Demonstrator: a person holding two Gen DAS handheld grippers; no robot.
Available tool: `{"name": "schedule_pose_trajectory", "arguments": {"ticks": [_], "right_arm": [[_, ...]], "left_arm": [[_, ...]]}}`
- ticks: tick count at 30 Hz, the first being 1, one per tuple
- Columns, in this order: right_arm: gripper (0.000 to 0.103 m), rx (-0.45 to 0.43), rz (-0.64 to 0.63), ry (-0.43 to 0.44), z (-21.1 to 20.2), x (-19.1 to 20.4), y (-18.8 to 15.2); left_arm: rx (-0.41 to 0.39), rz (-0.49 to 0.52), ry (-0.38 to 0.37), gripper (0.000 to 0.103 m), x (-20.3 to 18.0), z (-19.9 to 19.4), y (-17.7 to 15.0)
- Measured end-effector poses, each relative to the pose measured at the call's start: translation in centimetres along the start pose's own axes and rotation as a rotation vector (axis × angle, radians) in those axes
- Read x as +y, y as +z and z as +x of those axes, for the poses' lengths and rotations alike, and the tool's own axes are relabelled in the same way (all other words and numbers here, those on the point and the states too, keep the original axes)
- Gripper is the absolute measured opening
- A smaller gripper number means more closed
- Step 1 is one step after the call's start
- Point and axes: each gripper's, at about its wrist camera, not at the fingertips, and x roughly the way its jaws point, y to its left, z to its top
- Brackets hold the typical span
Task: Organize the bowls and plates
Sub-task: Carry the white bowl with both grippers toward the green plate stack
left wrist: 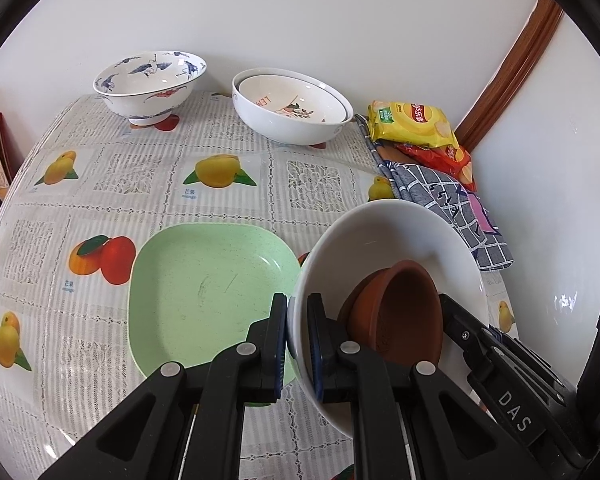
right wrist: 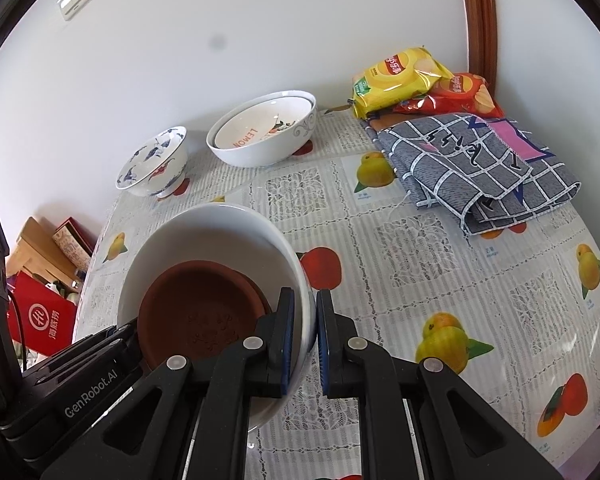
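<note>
Two tools pinch opposite rims of one white bowl (left wrist: 396, 248): the left tool (left wrist: 298, 344) and right tool (right wrist: 304, 340), each nearly closed on its wall. Inside lies a brown dish (right wrist: 200, 312), partly hidden by tool fingers. Left of the left tool sits a green plate (left wrist: 204, 292) on the surface (right wrist: 420, 248).

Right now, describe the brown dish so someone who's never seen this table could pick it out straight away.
On the fruit-print tablecloth, find the plain white bowl that the left gripper and right gripper clamp by opposite rims. The brown dish lies inside it. It is the only unglazed terracotta piece; the other bowls are white or patterned and the plate is green.
</note>
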Motion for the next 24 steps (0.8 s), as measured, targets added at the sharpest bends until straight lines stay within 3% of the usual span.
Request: {"name": "schedule_pose_trajectory", "arguments": {"ticks": [24], "right_arm": [[0.011,0.0,-0.051,0.059,0.9,4.0,0.8]], "left_arm": [[-0.033,-0.049,0.049,0.01,3.7,-1.6,1.1]]}}
